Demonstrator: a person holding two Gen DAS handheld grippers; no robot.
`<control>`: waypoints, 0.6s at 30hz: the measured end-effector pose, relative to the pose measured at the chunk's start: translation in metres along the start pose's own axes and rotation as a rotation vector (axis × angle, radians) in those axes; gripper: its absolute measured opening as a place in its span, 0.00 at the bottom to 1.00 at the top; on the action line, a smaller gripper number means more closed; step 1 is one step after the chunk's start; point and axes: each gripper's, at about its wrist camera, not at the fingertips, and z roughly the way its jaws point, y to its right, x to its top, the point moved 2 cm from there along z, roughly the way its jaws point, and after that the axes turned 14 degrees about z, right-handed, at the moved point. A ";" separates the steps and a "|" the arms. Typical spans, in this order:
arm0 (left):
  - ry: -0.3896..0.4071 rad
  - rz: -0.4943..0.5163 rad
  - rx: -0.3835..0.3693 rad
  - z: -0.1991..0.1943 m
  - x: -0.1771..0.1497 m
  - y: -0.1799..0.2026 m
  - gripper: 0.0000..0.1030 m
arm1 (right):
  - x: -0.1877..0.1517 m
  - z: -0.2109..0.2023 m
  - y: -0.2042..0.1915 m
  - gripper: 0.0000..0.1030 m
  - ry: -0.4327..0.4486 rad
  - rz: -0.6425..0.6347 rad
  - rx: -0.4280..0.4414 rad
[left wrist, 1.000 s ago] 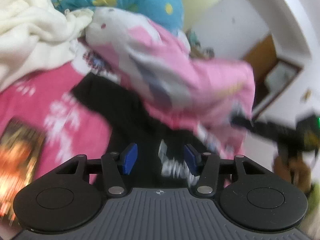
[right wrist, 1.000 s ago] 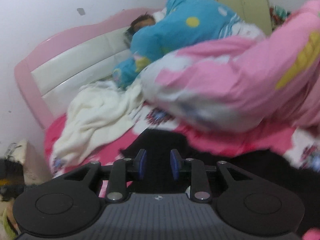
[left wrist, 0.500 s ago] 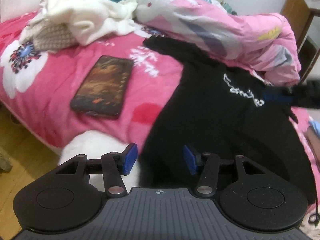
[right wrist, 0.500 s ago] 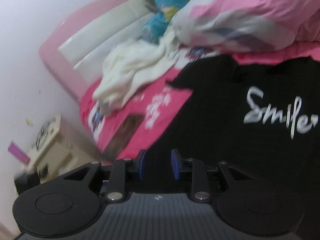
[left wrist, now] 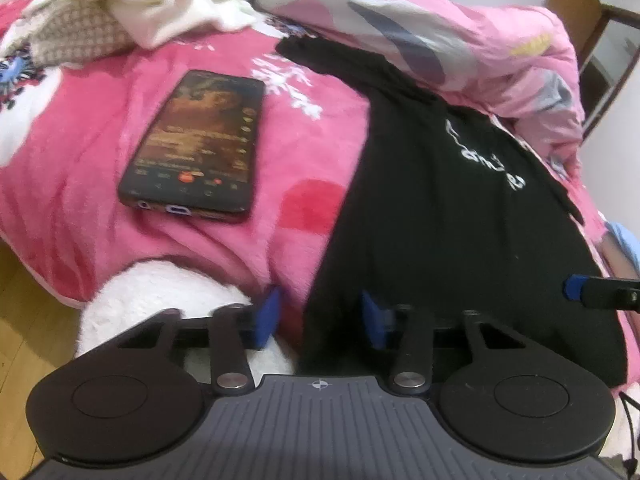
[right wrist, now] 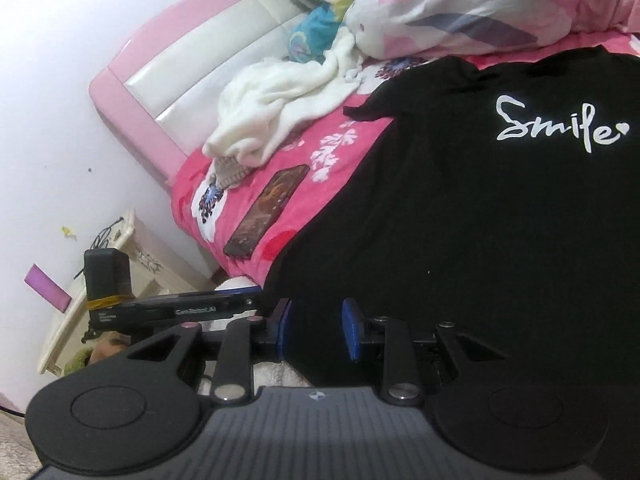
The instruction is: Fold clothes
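We have the black shirt [right wrist: 460,220] spread flat on the bed [left wrist: 80,168], right of the phone [left wrist: 196,144]. Left gripper [left wrist: 318,320] and right gripper [right wrist: 316,330] gape empty at its hem, likely placed for a two-corner pinch.

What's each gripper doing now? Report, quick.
Left gripper: open, empty, at the black T-shirt hem.
Right gripper: open, empty, over the same hem.
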 end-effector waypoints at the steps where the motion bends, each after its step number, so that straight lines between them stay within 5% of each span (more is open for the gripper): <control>1: -0.003 0.003 0.002 0.001 -0.001 0.001 0.33 | -0.001 0.000 0.001 0.29 0.000 0.008 0.001; 8: -0.014 -0.103 -0.006 -0.003 -0.003 -0.001 0.05 | -0.006 0.004 0.004 0.29 -0.003 0.034 0.000; 18: -0.017 -0.287 -0.028 -0.043 -0.017 -0.012 0.00 | -0.007 0.004 0.011 0.35 0.014 0.048 -0.012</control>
